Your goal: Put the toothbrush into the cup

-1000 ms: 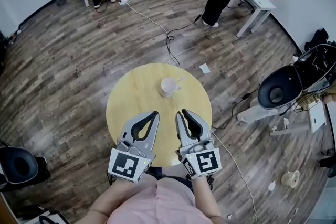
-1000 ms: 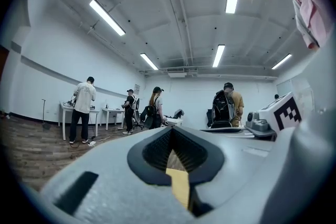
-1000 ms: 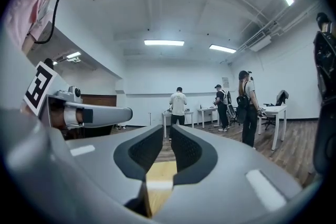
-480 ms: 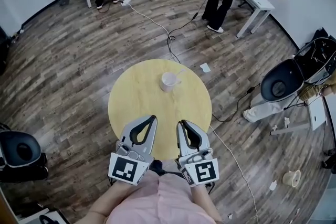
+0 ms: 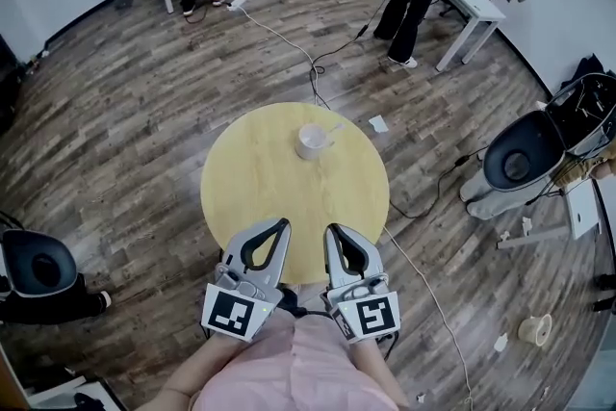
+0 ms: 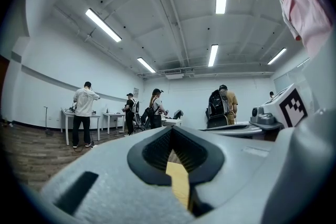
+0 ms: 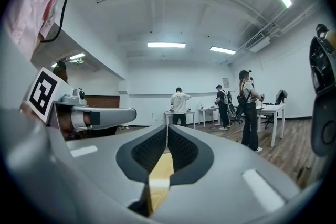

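Cup [image 5: 310, 141] stood upper centre on the round table [image 5: 250, 178], toothbrush [image 5: 333, 126] apparently leaning inside it — left gripper [image 5: 285, 222] and right gripper [image 5: 328, 229], both closed on nothing, hung at the near edge, likely because the job looked done.

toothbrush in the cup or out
In. The head view shows the toothbrush standing slanted in the cup, its end poking past the rim.
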Demonstrator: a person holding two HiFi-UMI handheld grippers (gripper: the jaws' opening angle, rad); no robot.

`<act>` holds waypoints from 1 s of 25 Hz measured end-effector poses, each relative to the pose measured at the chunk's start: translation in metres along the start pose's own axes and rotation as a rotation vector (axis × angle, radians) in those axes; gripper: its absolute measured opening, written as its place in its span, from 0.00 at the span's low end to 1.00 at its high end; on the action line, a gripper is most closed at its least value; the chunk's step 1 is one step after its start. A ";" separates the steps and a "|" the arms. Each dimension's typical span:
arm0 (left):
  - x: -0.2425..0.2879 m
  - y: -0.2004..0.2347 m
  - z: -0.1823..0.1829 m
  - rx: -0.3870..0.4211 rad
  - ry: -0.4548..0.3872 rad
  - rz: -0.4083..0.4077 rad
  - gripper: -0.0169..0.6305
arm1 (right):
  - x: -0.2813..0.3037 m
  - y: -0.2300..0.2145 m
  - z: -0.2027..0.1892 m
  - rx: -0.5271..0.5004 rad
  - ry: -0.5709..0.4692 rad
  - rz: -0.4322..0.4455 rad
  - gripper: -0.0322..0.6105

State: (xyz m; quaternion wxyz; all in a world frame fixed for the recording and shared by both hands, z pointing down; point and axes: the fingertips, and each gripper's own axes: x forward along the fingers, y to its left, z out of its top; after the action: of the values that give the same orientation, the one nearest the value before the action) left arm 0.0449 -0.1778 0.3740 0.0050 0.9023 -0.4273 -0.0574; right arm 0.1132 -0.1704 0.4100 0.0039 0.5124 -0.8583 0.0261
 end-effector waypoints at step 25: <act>-0.013 -0.017 -0.015 0.009 0.028 0.009 0.02 | -0.010 0.006 -0.014 -0.015 0.032 0.030 0.06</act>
State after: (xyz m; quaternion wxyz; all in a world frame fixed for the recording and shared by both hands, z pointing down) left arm 0.0514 -0.1575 0.3894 0.0072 0.9011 -0.4315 -0.0428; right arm 0.1125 -0.1577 0.4229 0.0210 0.4990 -0.8659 0.0277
